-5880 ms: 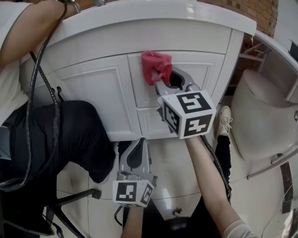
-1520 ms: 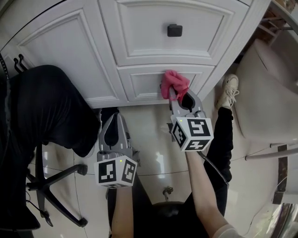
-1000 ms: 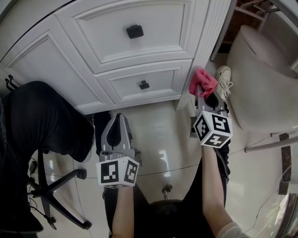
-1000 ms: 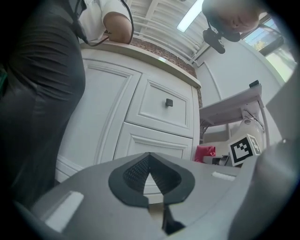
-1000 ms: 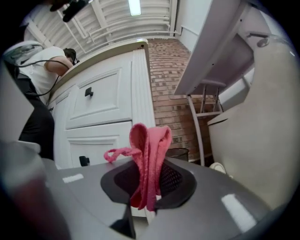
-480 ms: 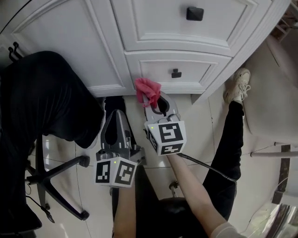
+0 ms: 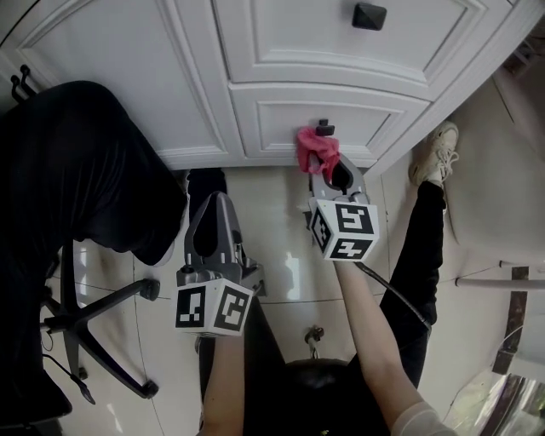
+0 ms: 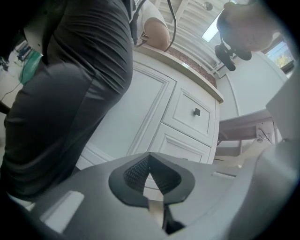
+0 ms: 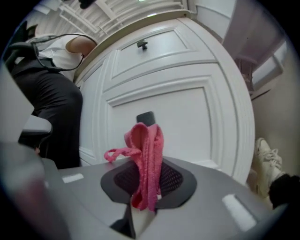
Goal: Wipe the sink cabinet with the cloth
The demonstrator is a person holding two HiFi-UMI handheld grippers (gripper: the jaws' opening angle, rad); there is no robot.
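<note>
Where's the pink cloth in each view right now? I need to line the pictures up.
Head view: pink cloth upper centre, clamped in the right gripper, in front of the lower drawer by its knob.
Right gripper view: dead centre, standing up between the jaws.
Left gripper view: not in it.
Shared landmark: the upper drawer knob, top of the head view, top centre of the right gripper view, right of centre in the left gripper view.

The place was a bathroom. Straight ahead of the right gripper (image 7: 327,169) stood a white panelled sink cabinet (image 7: 128,77) with dark drawer knobs (image 7: 369,15). Glossy pale floor tiles (image 7: 289,281) lay beneath the gripper, and a chrome rail (image 7: 498,281) ran well off to its right. Above the cabinet, a ceiling light (image 8: 209,31) glowed.
</note>
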